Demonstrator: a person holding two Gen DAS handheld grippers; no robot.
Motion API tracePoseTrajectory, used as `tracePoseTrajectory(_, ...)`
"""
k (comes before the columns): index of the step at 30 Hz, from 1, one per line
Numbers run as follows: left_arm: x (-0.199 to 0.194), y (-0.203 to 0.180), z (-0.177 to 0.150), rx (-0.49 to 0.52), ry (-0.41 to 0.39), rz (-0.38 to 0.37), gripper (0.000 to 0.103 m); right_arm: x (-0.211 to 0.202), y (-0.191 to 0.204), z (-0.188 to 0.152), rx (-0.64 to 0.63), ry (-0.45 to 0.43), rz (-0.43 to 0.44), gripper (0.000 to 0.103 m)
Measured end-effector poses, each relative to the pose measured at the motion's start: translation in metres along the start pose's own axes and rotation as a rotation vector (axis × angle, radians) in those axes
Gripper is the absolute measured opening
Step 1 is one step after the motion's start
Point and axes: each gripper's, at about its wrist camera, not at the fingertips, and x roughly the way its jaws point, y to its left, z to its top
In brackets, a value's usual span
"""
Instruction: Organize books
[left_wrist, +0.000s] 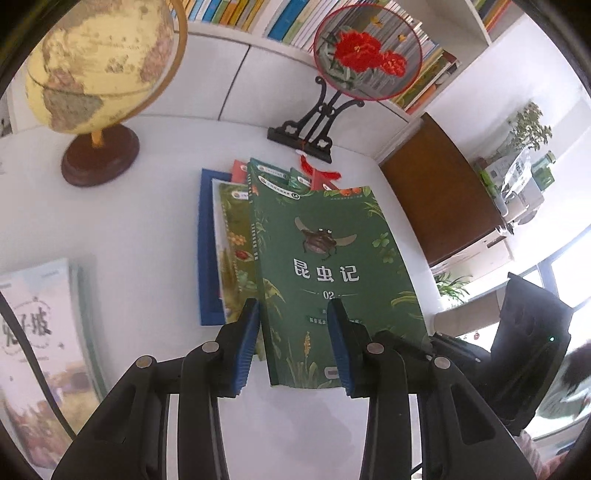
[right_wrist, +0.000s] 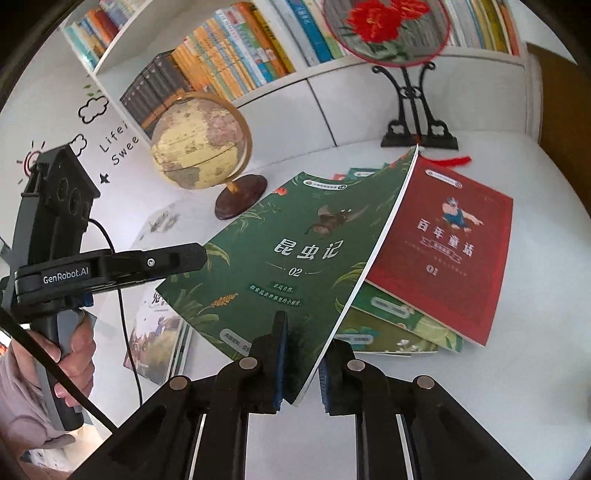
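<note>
A green book (left_wrist: 332, 258) with an insect on its cover hangs tilted above a pile of books (right_wrist: 399, 325) on the white table (left_wrist: 147, 221). Its spine edge sits between the fingers of my left gripper (left_wrist: 293, 306), with one pad on the cover and the other at the spine. My right gripper (right_wrist: 306, 332) is shut on the lower corner of the green book (right_wrist: 280, 258), at the white page edge. The pile's top book is red (right_wrist: 443, 251). A blue book (left_wrist: 205, 240) lies lowest. A hand (right_wrist: 70, 354) holds the left gripper (right_wrist: 195, 254).
A globe (left_wrist: 99, 70) stands at the back left. A round fan with red flowers on a black stand (left_wrist: 365, 51) sits behind the pile. Full bookshelves (right_wrist: 229, 62) line the wall. More books (left_wrist: 40, 332) lie at the near left, and a brown cabinet (left_wrist: 436, 192) is on the right.
</note>
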Motion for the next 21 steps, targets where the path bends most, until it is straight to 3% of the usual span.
tracePoseTrajectory(21,-0.087,0.048,-0.014,-0.036,-0.152,0.014,0.033,0.003,0.099,0.02,-0.135,-0.053,-0.028,0.014)
